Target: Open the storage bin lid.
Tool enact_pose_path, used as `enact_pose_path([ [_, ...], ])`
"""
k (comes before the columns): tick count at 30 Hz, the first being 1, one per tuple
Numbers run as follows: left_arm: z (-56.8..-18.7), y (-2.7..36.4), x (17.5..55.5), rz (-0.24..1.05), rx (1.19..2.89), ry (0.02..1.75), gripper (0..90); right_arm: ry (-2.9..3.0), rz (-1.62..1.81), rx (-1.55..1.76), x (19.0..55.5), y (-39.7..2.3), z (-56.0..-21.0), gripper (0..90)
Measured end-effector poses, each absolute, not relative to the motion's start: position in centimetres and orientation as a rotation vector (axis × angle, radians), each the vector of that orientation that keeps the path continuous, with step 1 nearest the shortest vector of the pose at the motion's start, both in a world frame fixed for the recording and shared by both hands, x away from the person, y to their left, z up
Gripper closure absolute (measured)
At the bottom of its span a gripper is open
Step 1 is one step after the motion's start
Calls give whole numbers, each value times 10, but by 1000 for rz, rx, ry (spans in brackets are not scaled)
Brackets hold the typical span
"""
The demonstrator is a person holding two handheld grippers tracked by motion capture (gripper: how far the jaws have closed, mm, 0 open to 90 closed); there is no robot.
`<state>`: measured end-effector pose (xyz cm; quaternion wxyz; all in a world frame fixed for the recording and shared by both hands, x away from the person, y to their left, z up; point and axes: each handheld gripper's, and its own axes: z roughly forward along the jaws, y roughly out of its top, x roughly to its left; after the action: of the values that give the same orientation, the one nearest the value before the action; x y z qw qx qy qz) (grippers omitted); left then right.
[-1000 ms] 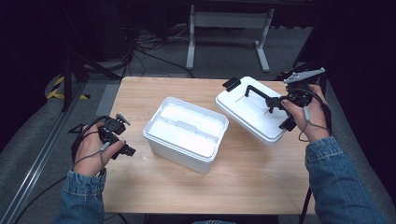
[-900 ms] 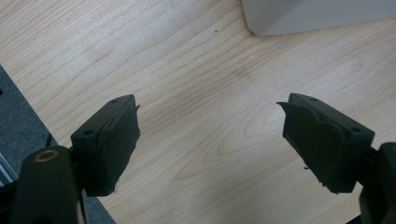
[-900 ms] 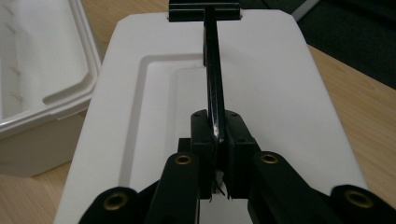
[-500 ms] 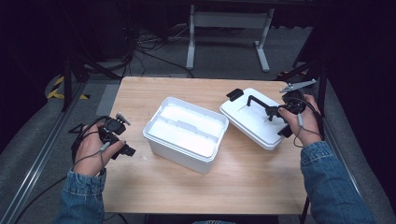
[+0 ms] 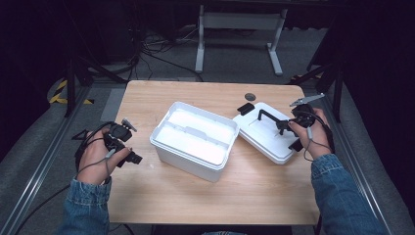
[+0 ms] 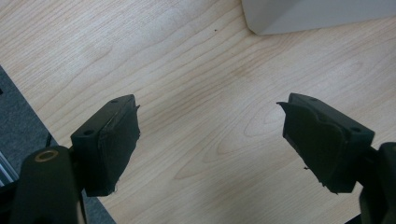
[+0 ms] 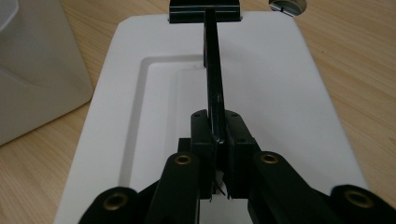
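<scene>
Right gripper view, nearest first: the right gripper (image 7: 219, 172) has its jaws pressed together on the black handle (image 7: 213, 84) of the white lid (image 7: 285, 93). The handle bar runs straight away from the jaws, up the middle of the lid, to a black latch (image 7: 204, 11) at the lid's far edge. The lid sits flat under the jaws on the wooden table (image 7: 364, 74); the side of the white bin (image 7: 37, 79) is just beside its left edge. A small round metal disc (image 7: 287, 5) lies on the table past the lid's far right corner.

Left gripper view: the left gripper (image 6: 210, 140) has its jaws wide apart with nothing between them, only bare table (image 6: 187, 70) below. A corner of the bin (image 6: 317, 16) is farther off at top right, well apart from the jaws.

High view: the left gripper (image 5: 128, 147) is low at the table's left side, in the person's left hand (image 5: 98, 156), near the bin (image 5: 195, 139) but not touching it. The bin stands open in the middle of the table (image 5: 195, 200). The lid (image 5: 266, 132) lies right of the bin, just beside it, with the right gripper (image 5: 281, 126) clamped on its handle (image 5: 269, 117) and the right hand (image 5: 311, 134) over the lid's right edge. The disc (image 5: 250, 96) is beyond the lid near the table's far edge.
</scene>
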<state>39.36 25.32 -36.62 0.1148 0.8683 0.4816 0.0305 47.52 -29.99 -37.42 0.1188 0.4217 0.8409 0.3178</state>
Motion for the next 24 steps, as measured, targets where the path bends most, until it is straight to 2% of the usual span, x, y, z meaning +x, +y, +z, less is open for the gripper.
enact_pose_path([
  [24, -367, 252, 394, 86, 2557, 1405, 194, 2486, 930, 1278, 474, -305, -410, 845],
])
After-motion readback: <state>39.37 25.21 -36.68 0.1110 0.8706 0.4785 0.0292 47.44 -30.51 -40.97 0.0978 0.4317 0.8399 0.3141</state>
